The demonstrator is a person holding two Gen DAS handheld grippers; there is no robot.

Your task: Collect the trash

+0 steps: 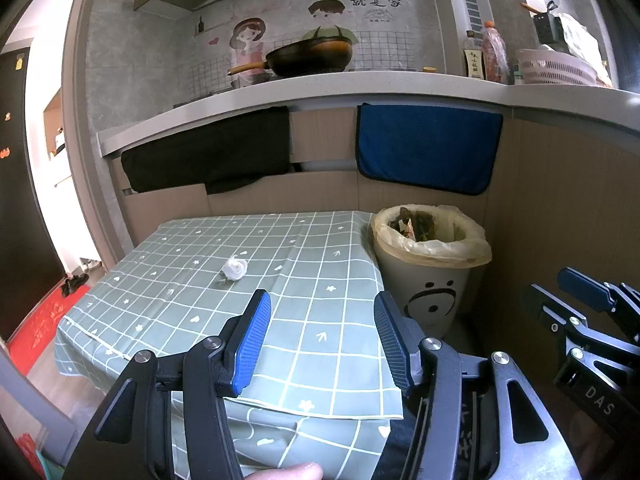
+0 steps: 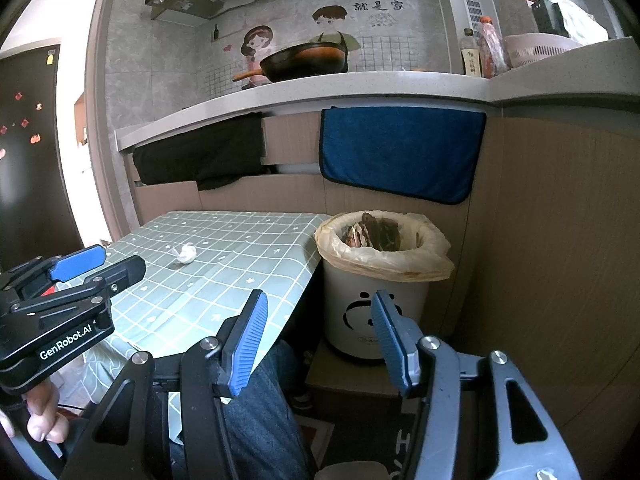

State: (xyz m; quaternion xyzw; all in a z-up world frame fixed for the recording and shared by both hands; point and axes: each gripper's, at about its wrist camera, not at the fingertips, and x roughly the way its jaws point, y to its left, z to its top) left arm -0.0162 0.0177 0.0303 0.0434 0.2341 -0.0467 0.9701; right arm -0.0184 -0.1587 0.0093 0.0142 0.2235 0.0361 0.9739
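A crumpled tissue [image 1: 235, 268] lies on the table [image 1: 200, 320], well left of the bin [image 1: 430, 280] standing beside the table's right edge. Behind both runs the counter [image 1: 360, 92], bearing a pan [image 1: 308, 58]; the bin holds what seems to be scraps.

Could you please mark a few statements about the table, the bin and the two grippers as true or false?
1. A crumpled white paper ball lies on the green checked tablecloth. True.
2. The left gripper is shut on the paper. False: its jaws stand open and empty, short of it.
3. The white smiley-face trash bin has a plastic liner and already holds rubbish. True.
4. The bin stands on the table. False: it stands beside it, lower down.
5. The right gripper is open. True.
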